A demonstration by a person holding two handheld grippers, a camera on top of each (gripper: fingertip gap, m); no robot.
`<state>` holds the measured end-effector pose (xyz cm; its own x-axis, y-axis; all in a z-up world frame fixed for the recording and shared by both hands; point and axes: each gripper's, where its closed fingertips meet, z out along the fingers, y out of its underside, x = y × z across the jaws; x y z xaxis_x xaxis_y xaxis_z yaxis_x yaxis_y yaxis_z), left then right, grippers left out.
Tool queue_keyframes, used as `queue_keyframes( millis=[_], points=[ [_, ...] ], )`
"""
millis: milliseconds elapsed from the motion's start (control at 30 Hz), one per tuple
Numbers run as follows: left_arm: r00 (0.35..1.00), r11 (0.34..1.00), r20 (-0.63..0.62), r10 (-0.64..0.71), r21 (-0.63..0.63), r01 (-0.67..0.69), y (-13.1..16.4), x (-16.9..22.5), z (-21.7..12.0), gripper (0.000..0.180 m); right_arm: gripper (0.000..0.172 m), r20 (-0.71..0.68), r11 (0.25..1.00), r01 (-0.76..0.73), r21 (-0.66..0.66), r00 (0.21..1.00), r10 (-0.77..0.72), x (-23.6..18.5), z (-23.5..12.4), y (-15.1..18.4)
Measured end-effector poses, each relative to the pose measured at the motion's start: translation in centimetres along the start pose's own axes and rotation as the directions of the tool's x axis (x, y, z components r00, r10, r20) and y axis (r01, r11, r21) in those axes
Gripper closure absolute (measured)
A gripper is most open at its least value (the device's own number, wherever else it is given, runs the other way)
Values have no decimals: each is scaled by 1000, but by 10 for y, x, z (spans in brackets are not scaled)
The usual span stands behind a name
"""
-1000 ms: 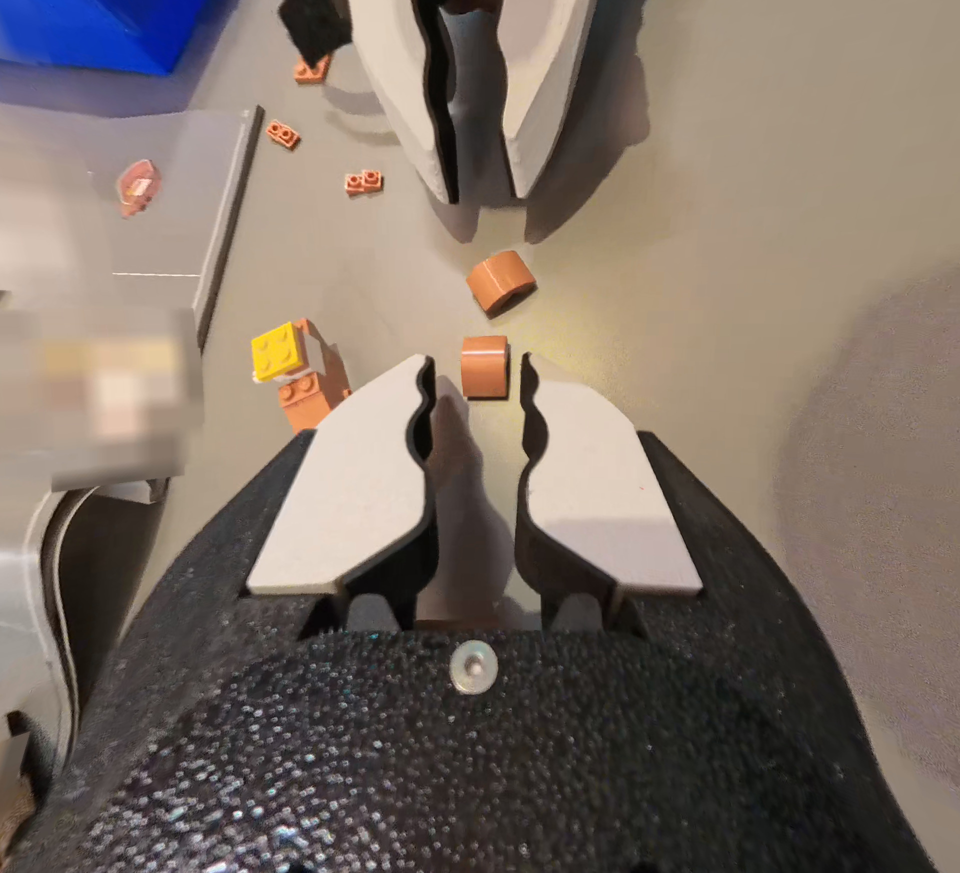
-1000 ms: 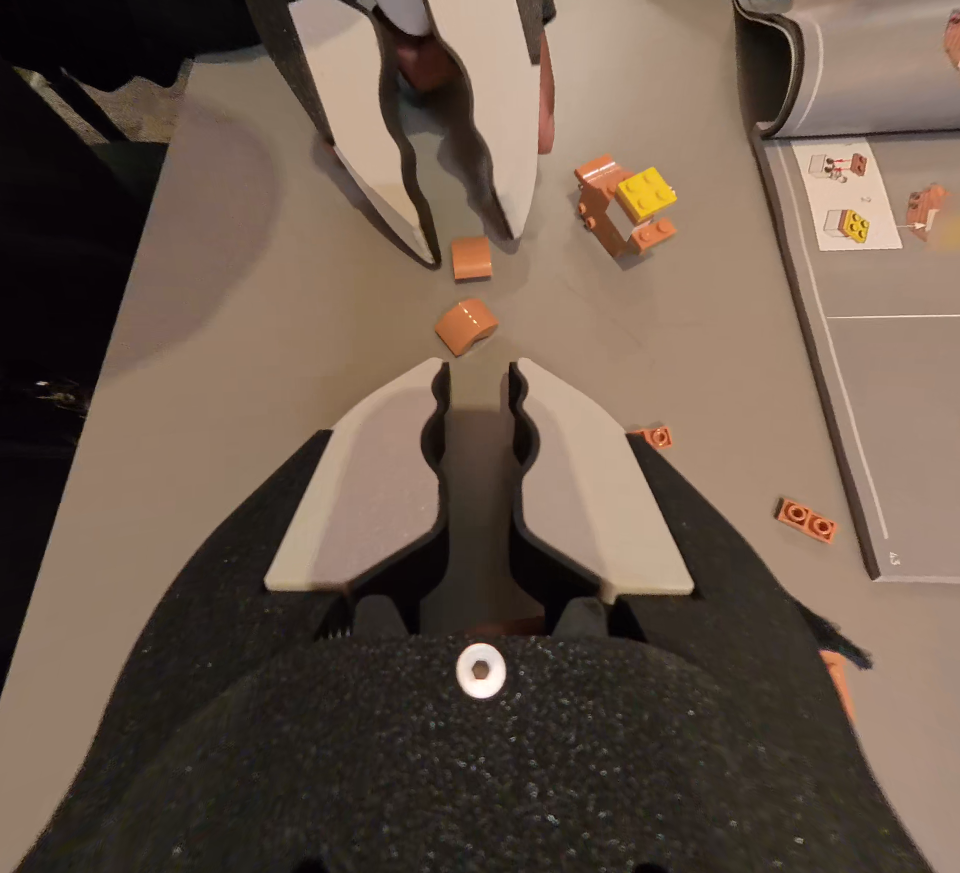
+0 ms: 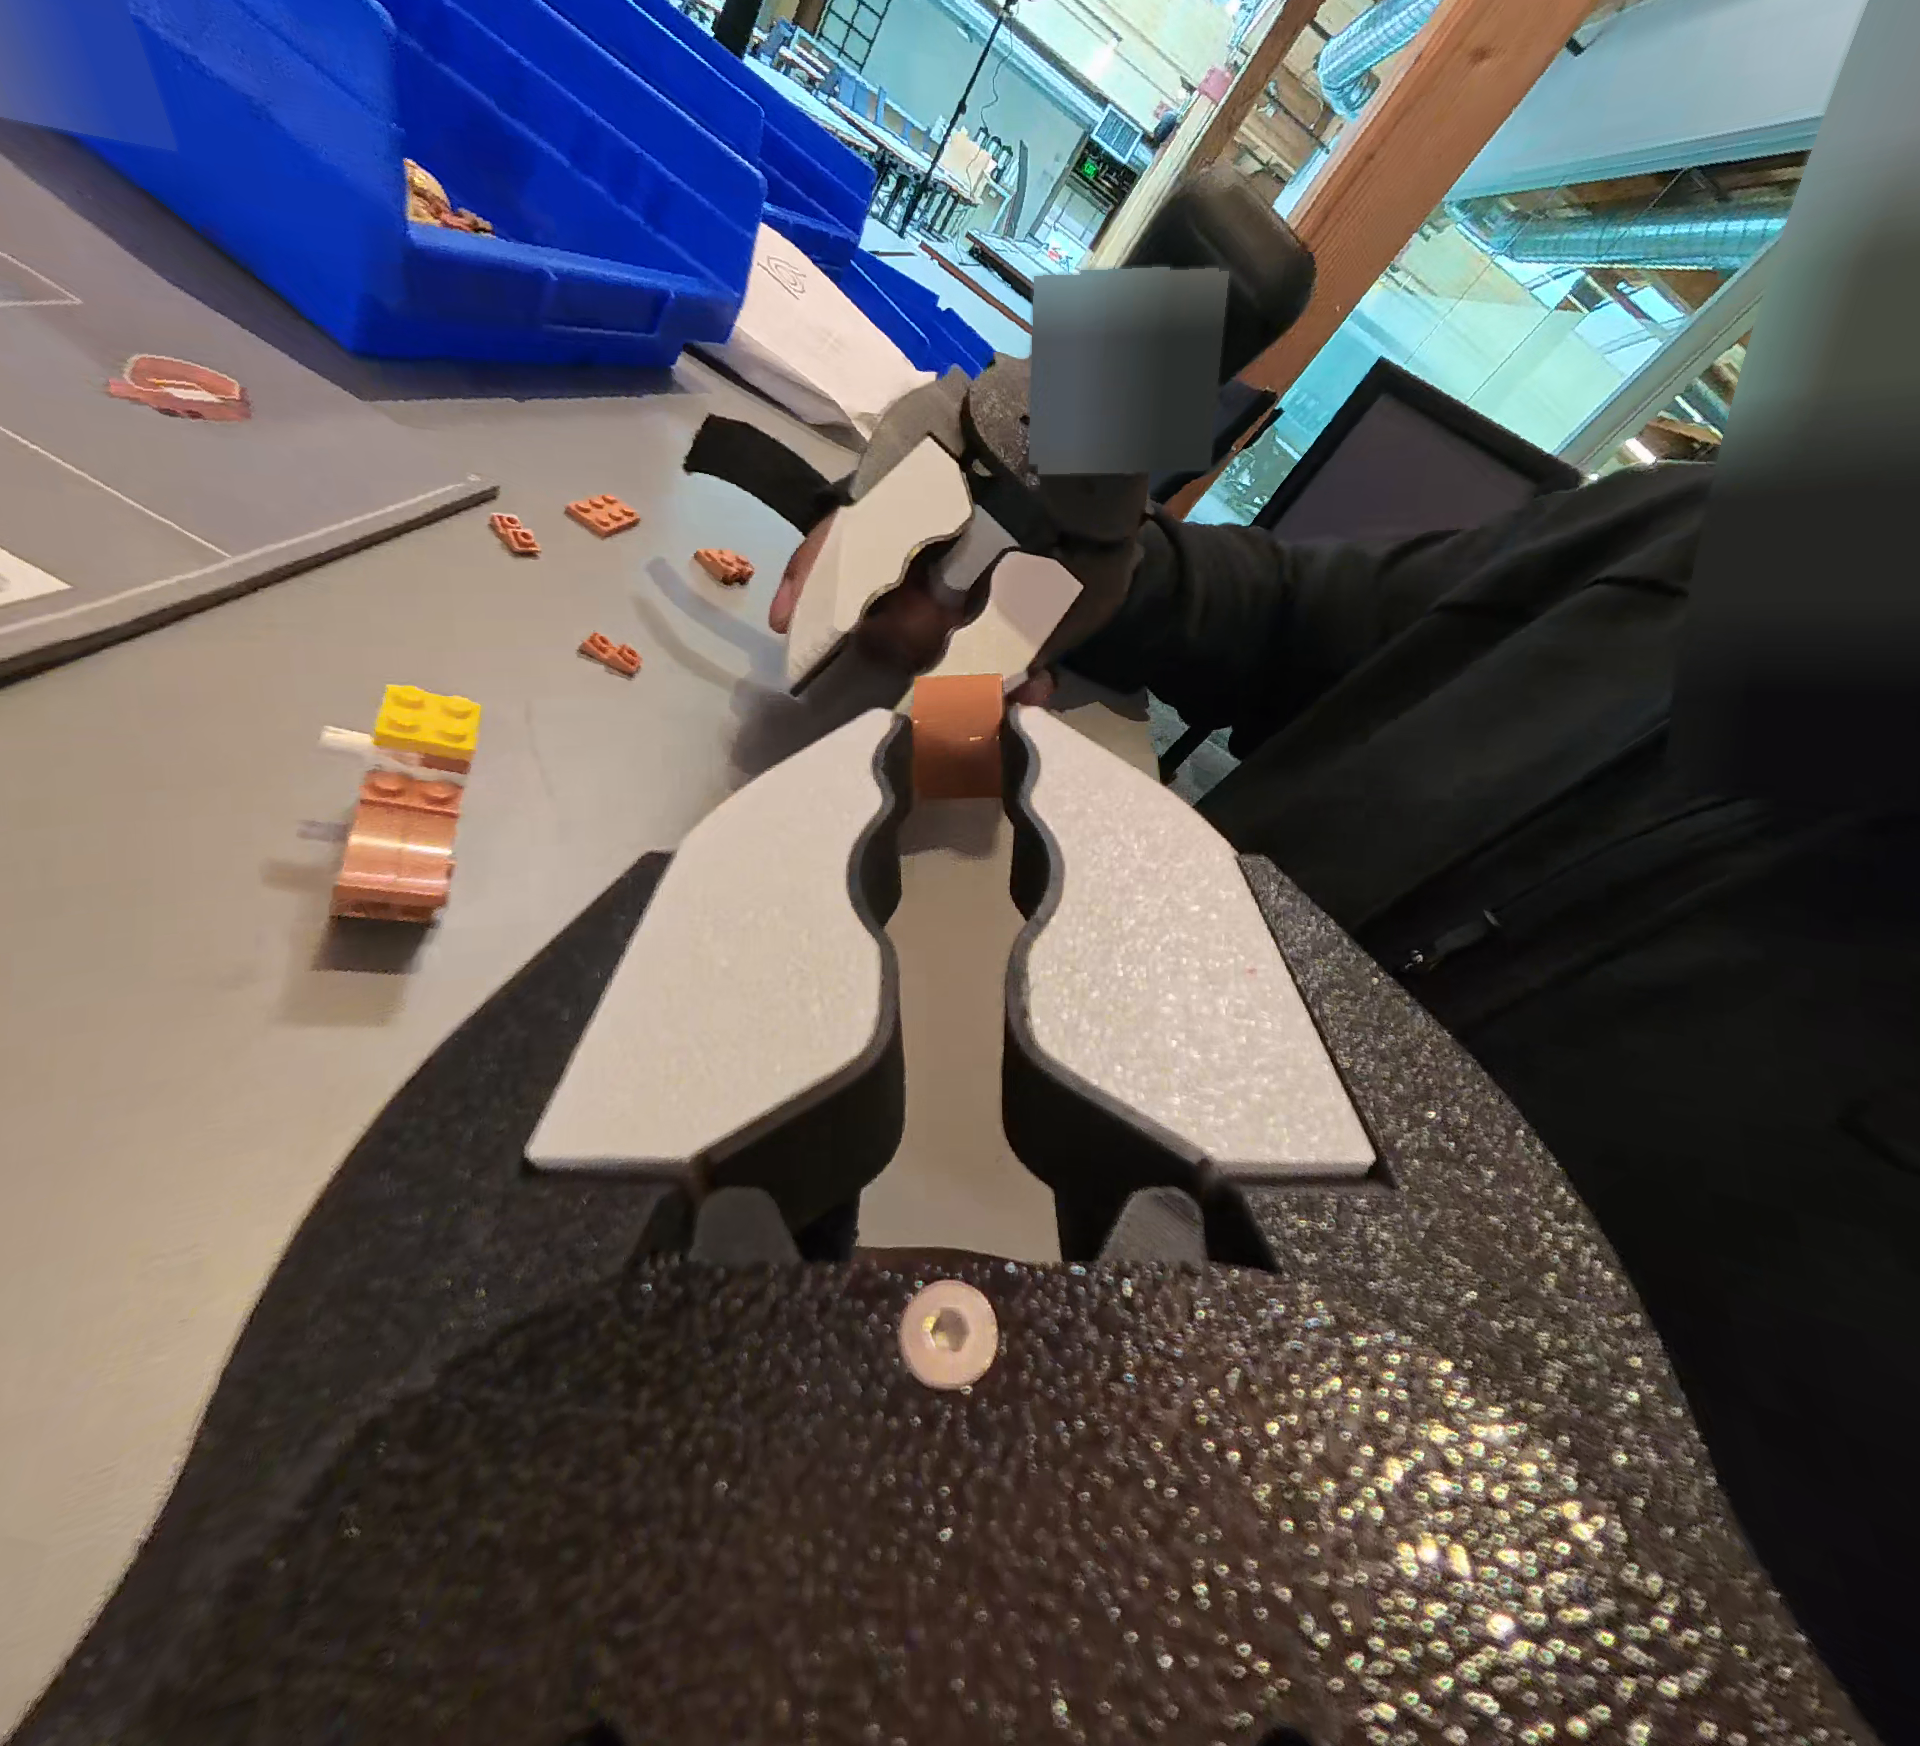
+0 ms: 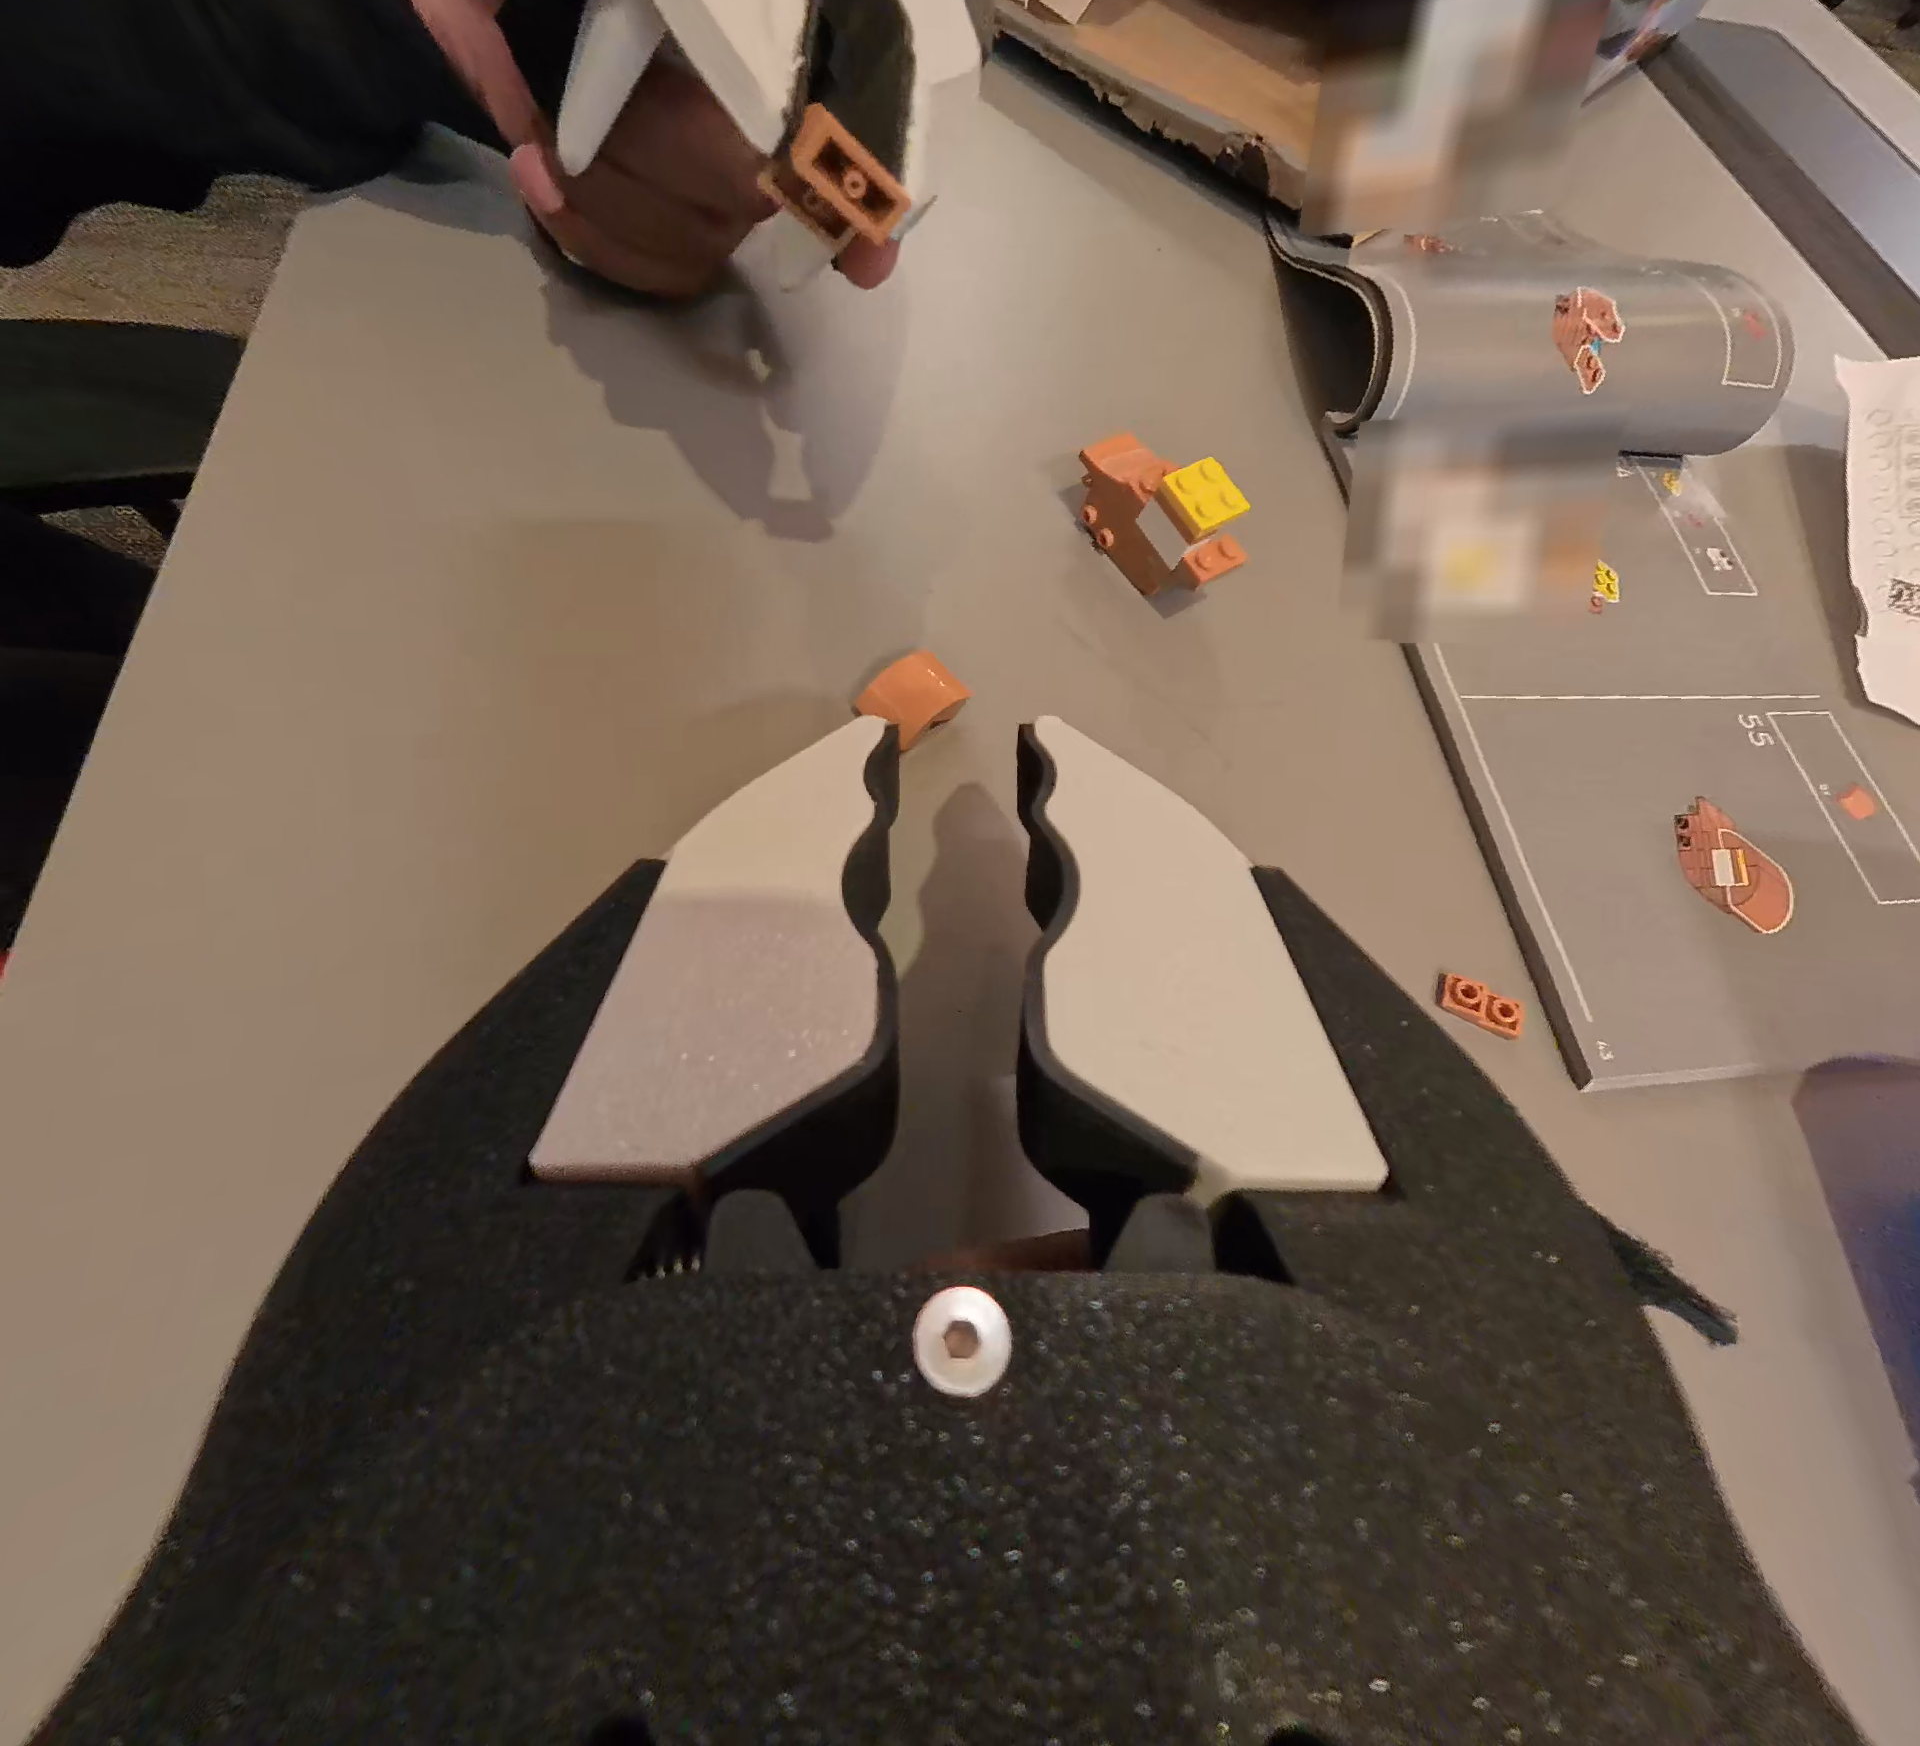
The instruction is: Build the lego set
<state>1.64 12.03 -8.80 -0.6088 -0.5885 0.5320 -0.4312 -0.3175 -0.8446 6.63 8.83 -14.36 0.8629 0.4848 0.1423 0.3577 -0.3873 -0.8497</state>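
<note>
A grey worktop [image 4: 436, 553] in a timber-beamed hall carries blue bins [image 3: 499, 169] and an open booklet [image 4: 1683, 865] along one edge. The left tongs [image 3: 957, 740] clamp an orange curved brick [image 3: 957, 735], lifted. The right tongs [image 4: 956, 740] stand apart, beside a second curved brick [image 4: 914, 690] mid-worktop.

Left tongs [image 3: 956, 740] closed on curved brown brick [image 3: 957, 735]; lifted off table [image 4: 436, 616].
</note>
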Motion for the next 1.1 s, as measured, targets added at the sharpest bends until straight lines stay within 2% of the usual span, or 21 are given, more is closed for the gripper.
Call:
queue_keyframes(
  millis=[133,200,300,400,533,667,767,900,1000,1100],
  points=[
    [1000,1000,-5,-6,9,6,-11,-15,-4,165,150,-13,999,-36,11,999,36,6,-2,0],
    [1000,1000,7,5,-7,-5,-16,-26,-6,165,151,-70,998,-58,-25,996,56,17,-2,7],
    [998,998,56,37,-61,-34,-23,-44,-7,165,150,-147,989,-90,-113,986,73,32,-2,23],
    [987,987,131,96,-143,-77,-27,-63,-6,165,150,-144,990,-105,-96,985,91,33,-2,21],
    [970,964,179,163,-238,-118,-24,-67,1,165,149,-162,994,-84,-75,984,71,34,-4,17],
    [945,928,209,253,-329,-175,-12,-62,13,165,149,-195,998,20,-53,980,-30,30,-5,6],
    [882,841,269,386,-496,-217,7,-67,16,165,149,-218,994,75,-73,972,-90,27,-4,4],
    [780,642,243,577,-725,-249,36,-69,13,165,149,-203,984,124,-125,968,-147,21,2,10],
    [741,543,203,640,-801,-250,50,-68,16,165,149,-184,975,150,-163,966,-180,17,6,16],
    [731,506,182,657,-825,-250,56,-69,19,164,149,-172,971,162,-178,966,-193,15,8,18]
  ],
)
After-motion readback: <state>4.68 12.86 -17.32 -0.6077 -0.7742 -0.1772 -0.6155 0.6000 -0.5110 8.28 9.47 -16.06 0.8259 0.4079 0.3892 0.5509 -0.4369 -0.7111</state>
